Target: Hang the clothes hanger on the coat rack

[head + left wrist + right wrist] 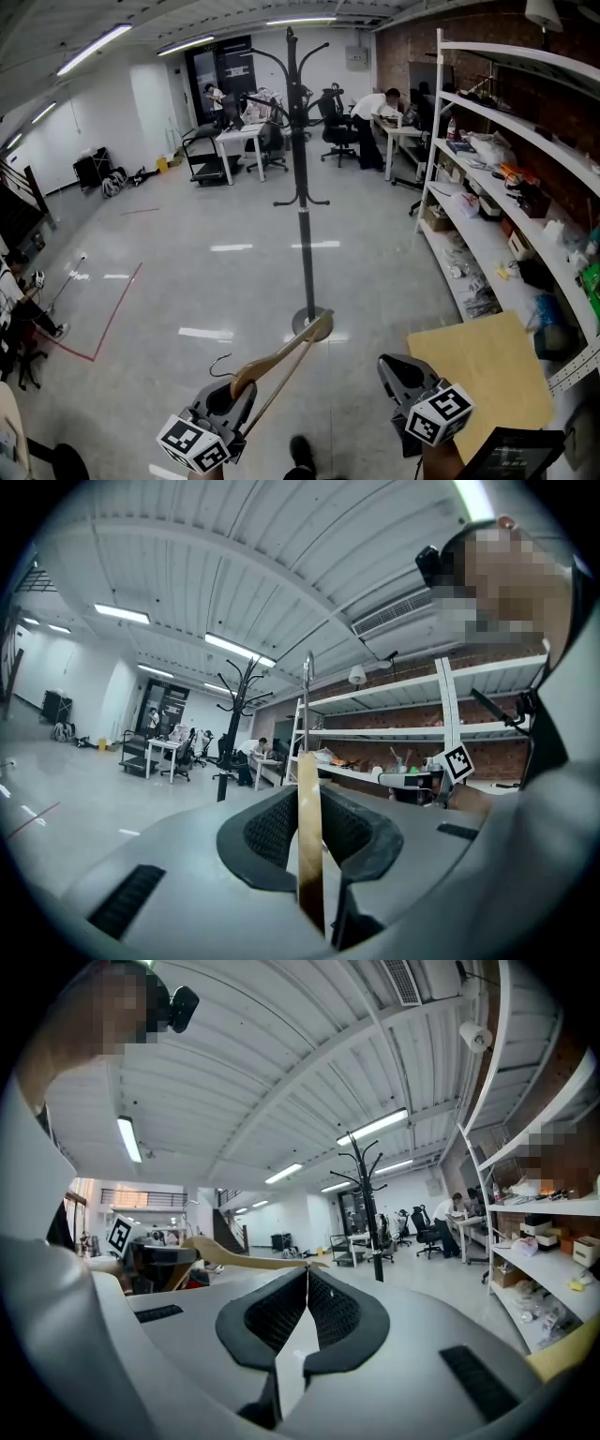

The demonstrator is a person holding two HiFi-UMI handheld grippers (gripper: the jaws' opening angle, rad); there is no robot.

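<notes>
Floor marking: red tape lines on the glossy grey floor, far left.
Left gripper: low in the foreground, pointing level, marker cube on its near end. Its jaws are clamped on the wooden body of the hanger, and a strip of wood stands upright between the pads in the left gripper view.
Clothes hanger: pale wood with a metal hook. It is held in the air near the hook end, and one arm and the thin lower bar reach forward and to the right. Its far tip overlaps the rack's base in the head view. It is not on the rack and is well apart from the upper hooks.
Coat rack: black pole, upright on a round base, centre of the floor, with curved hooks at the top and at mid height, all bare.
Right gripper: beside the left one, pointing level. Its jaws are closed together with nothing between them.
Cardboard sheet: tan, flat, just right of the right gripper.
Shelving: white unit along the brick wall at far right, with mixed clutter on its levels.
Background: desks, office chairs and people at the far end of the room.
</notes>
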